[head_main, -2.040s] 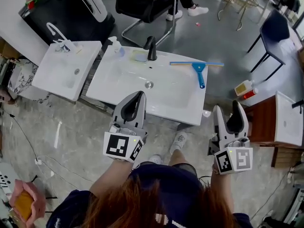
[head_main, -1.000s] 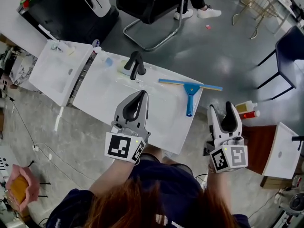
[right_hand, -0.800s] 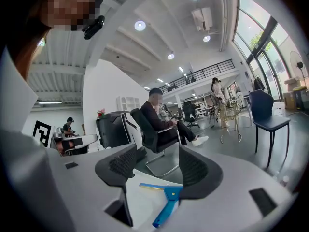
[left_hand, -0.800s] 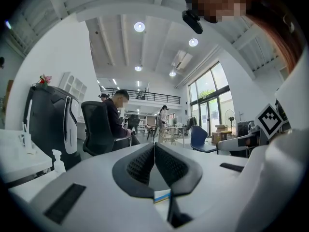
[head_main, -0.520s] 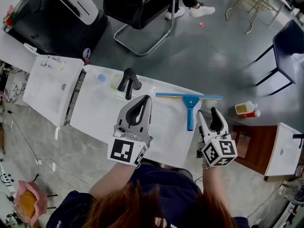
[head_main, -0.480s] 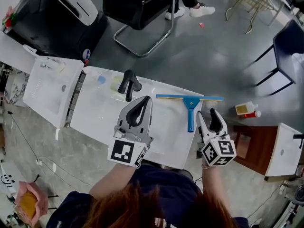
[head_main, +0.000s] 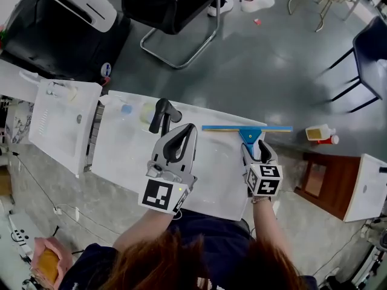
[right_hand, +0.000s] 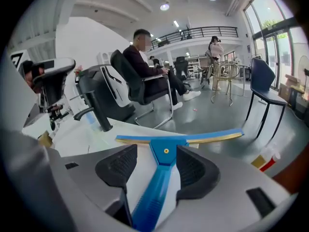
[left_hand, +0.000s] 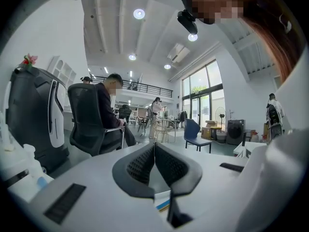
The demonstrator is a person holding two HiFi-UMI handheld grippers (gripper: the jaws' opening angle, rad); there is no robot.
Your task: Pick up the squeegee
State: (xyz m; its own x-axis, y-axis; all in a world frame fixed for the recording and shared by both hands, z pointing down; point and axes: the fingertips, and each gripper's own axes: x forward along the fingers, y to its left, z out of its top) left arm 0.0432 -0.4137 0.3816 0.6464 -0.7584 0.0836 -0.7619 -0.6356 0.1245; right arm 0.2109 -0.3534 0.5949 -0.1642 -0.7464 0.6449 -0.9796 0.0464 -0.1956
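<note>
The blue squeegee [head_main: 249,135] lies on the white sink basin's [head_main: 133,156] right part, its long blade [head_main: 275,128] across the far rim and its handle pointing towards me. My right gripper [head_main: 256,146] is open and low over the basin, one jaw on each side of the handle. In the right gripper view the handle [right_hand: 159,182] runs between the two pads [right_hand: 193,170] without being pinched. My left gripper [head_main: 190,129] hovers over the basin's middle, just right of the black faucet [head_main: 161,114]. Its jaws [left_hand: 154,148] are shut with nothing between them.
A second white basin [head_main: 57,125] stands to the left. A small blue-capped bottle [head_main: 126,109] and a yellow sponge [head_main: 147,111] sit by the faucet. Beyond are a black chair [head_main: 175,8], bottles on the floor [head_main: 321,134] and a wooden cabinet [head_main: 320,183] to the right.
My right gripper has moved left and forward from beside the basin onto the squeegee's handle, jaws now on either side of it. The left gripper stays shut over the basin.
</note>
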